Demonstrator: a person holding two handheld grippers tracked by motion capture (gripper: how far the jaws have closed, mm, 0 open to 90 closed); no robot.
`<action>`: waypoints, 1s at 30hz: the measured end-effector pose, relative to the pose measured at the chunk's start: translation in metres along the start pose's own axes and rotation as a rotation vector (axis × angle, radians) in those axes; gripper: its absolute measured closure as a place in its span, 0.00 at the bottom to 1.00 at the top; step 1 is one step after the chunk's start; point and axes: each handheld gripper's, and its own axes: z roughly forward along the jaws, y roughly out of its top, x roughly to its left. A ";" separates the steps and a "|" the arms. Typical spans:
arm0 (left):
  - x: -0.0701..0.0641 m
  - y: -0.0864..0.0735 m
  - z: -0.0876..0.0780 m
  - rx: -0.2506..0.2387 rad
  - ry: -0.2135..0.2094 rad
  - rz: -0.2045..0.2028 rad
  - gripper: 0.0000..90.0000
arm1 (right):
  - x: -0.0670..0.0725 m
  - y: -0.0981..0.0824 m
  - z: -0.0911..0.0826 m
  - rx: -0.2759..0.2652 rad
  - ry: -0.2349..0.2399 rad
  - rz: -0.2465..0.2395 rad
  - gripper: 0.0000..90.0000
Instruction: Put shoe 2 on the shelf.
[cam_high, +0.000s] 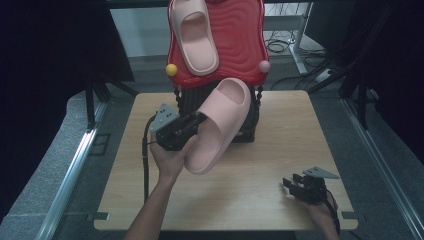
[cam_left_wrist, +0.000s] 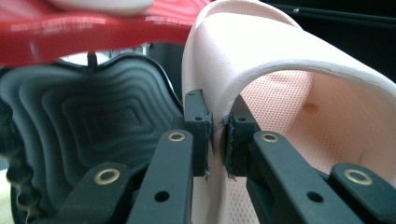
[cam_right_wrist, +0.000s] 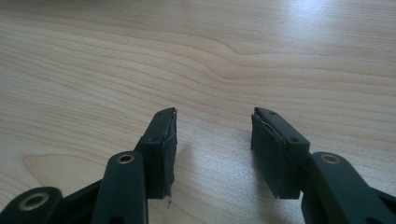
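Pink slide sandal (cam_high: 220, 125) hangs mid-air above the worktop (cam_high: 260, 170), pinched by its strap in the left hand-held gripper (cam_high: 192, 125); next, carry it far onto the red rack (cam_high: 240, 45). Right hand-held gripper (cam_high: 292, 186) rests half-open, empty.

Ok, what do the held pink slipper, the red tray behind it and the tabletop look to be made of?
Held slipper: probably soft moulded foam, matte, with a dimpled footbed; its strap edge squeezes thin between the left gripper pads.
Red tray: likely hard plastic, glossy, with moulded ripples catching highlights.
Table: pale wood grain with a smooth satin sheen; solid wood or laminate cannot be told.
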 end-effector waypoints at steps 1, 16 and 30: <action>0.000 0.003 0.001 -0.005 -0.002 -0.001 0.91 | 0.000 0.000 0.000 0.000 0.000 0.000 0.56; 0.003 0.033 0.017 -0.038 0.001 -0.007 0.91 | -0.001 0.000 0.000 0.000 0.008 0.003 0.55; 0.011 0.067 0.034 -0.083 0.042 -0.001 0.92 | 0.000 0.000 0.000 0.001 0.007 -0.004 0.54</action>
